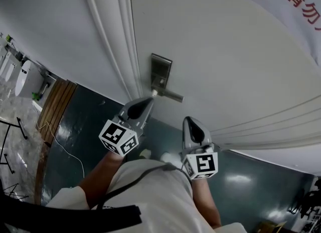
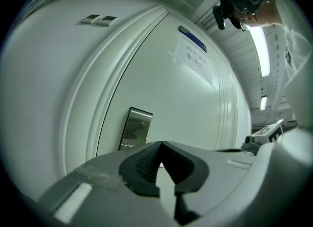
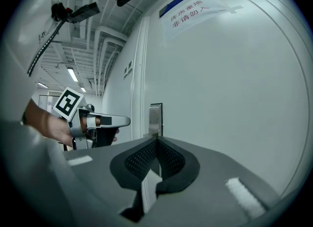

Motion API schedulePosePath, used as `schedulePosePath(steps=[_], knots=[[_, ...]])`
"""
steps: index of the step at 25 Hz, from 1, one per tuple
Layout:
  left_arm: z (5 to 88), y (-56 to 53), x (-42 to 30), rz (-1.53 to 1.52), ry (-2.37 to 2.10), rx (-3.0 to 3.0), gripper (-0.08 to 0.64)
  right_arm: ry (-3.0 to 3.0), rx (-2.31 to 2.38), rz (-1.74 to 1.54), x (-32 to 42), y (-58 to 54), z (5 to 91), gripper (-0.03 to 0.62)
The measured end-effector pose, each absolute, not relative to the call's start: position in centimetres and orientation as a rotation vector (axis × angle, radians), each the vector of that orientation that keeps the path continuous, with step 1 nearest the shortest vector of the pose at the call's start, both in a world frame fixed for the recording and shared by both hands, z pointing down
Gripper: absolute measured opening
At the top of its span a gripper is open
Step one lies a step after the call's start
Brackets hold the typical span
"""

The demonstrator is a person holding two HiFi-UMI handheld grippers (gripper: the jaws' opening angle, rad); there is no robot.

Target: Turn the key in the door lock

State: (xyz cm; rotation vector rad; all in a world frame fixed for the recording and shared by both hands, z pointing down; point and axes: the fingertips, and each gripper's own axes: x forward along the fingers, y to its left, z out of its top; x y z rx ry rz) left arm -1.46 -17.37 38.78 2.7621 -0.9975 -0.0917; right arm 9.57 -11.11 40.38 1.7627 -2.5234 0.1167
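Lock plate (image 1: 161,70) sits on the door (image 1: 225,51), close to its edge by the frame (image 1: 118,31), w/ the handle (image 1: 172,95) sticking out just under it. Left claw (image 1: 152,97) points at the plate's lower end, jaws together, tip touching or almost touching the metal. A small pale bit (image 1: 154,92) shows at that tip, maybe the key, but I cannot tell if it is the key or if it is really pinched. Right claw (image 1: 190,121) hangs lower, apart from the handle, jaws also together, on nothing. Risks, as I judge them: 1) if the key is pinched only at the very tip, its head can slip betw. the pads under twist, so the claw rolls but the lock does not. 2) If the claw's roll is not in line w/ the keyhole, the key takes side load and can bend or jam. 3) The handle is very near the left claw, so the claw body may knock it during the turn. 4) Any pull back while turning can draw the key out.
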Motion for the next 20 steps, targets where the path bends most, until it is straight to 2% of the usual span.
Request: schedulePosePath(steps=[20], knots=[[38.1,-16.7,-3.3,-0.120,-0.890,2.805,0.006,-2.415,1.832,0.085,6.9,-10.5,40.3,0.008]])
